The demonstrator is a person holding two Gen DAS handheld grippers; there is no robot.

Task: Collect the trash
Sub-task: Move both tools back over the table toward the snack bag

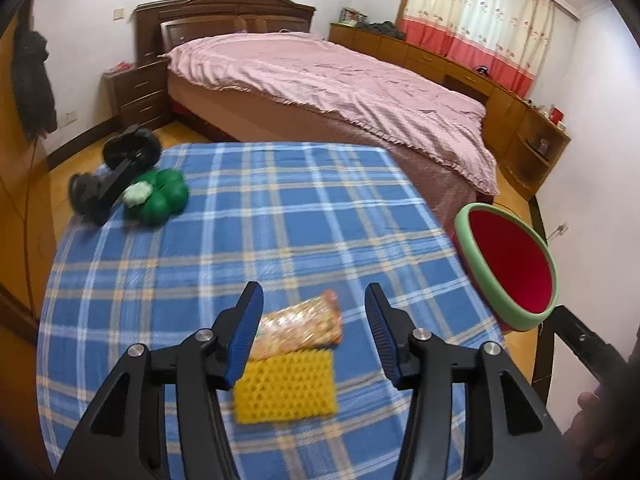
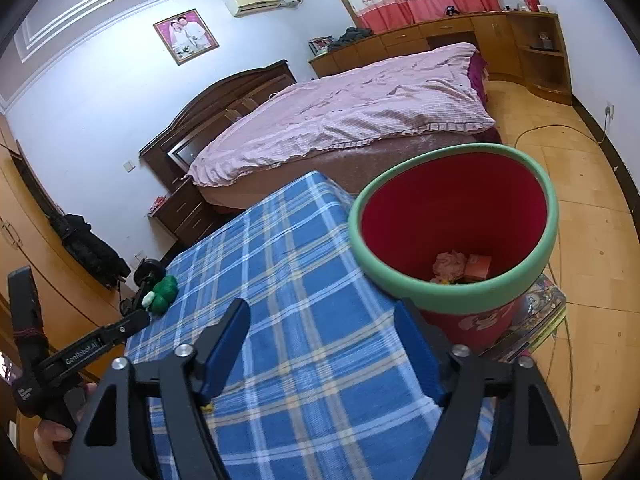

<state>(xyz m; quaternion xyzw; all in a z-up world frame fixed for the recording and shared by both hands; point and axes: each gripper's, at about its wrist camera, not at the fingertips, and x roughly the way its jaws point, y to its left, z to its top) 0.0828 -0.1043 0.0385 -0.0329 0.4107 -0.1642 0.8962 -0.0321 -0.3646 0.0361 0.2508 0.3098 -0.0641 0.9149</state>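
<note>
Bin (image 2: 452, 296) contents: right wrist only.

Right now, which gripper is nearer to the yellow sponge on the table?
Left. The left gripper hangs open just above the yellow sponge. The right gripper is open beside the red bin, away from it.
</note>
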